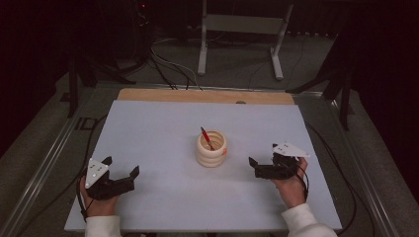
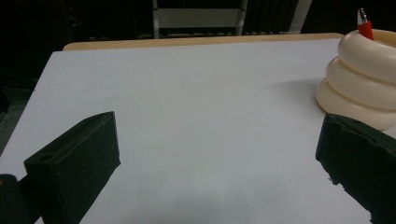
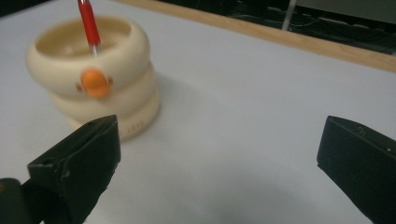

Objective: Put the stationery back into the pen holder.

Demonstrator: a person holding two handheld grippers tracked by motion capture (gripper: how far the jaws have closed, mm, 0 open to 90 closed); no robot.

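1. The left gripper [image 1: 122, 170], black two-jaw thing with a grey three-cornered plate on top, sits near the left front of the table with its jaws spread wide and nothing between them.
2. Same deal for the right gripper [image 1: 263, 165] at the right front: jaws wide apart, empty, aimed left toward the middle.
3. Between them, a bit farther back, stands the cream ribbed cup made of stacked rings [image 1: 211, 148], with a small orange knob on its side [image 3: 95, 82]. It's upright on the pale blue-grey table board [image 1: 148, 128], apart from both grippers.
4. A red pen with a silver tip [image 1: 207, 138] leans inside the cup, top end tilted to the far left.
5. My guess is the pen is the thing to grab. The right gripper looks nearest, so I'd come in from above, line the jaws up across the shaft, and pinch above the rim.
6. Lift along the pen's lean, otherwise the light cup could tip. The left gripper could steady it.
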